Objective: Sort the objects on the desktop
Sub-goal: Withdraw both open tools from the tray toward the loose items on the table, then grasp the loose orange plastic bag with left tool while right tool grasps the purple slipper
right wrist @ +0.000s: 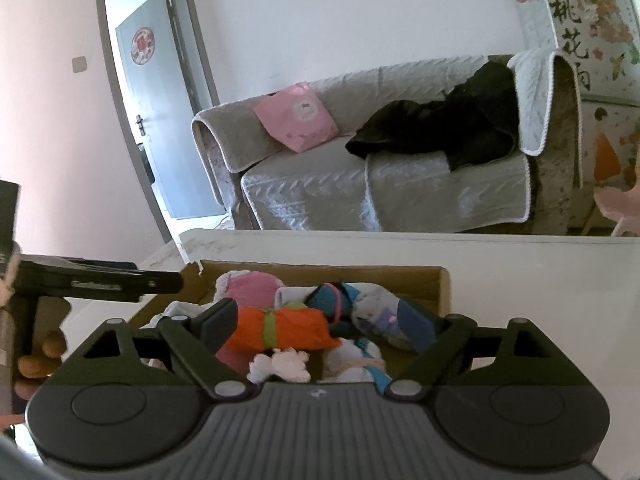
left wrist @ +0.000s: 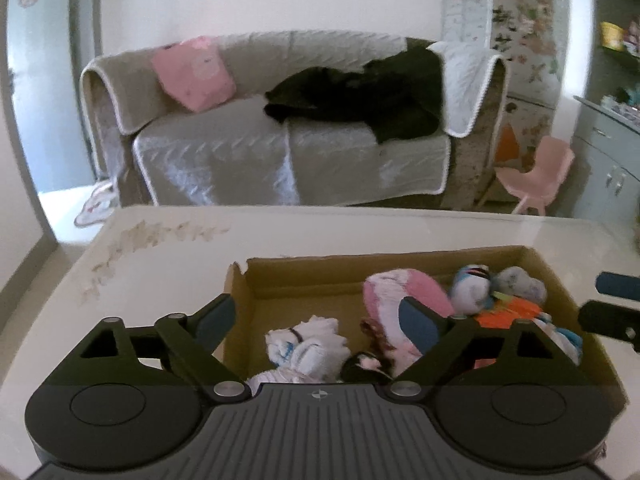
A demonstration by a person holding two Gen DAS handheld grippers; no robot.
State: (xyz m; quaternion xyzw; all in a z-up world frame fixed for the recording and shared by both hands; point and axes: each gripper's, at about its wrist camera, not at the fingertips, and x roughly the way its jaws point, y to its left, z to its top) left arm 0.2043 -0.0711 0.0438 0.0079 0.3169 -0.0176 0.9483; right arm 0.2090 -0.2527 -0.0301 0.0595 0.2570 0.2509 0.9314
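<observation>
A shallow cardboard box (left wrist: 304,276) stands on the white table (left wrist: 168,264) and holds several rolled sock bundles. In the left wrist view I see a white bundle (left wrist: 308,350), a pink one (left wrist: 400,292), a blue-white one (left wrist: 472,286), a grey one (left wrist: 520,282) and an orange one (left wrist: 508,312). My left gripper (left wrist: 316,320) is open and empty above the box's left part. My right gripper (right wrist: 320,320) is open above the box, its fingers on either side of the orange bundle (right wrist: 280,328), not closed on it. The box wall (right wrist: 420,276) and a blue patterned bundle (right wrist: 372,308) show there too.
A grey-covered sofa (left wrist: 280,132) with a pink cushion (left wrist: 196,72) and dark clothing (left wrist: 360,100) stands behind the table. A small pink chair (left wrist: 536,176) and cabinets stand at right. An open door (right wrist: 156,112) is at left. The right gripper's fingers (left wrist: 612,308) enter the left view's right edge.
</observation>
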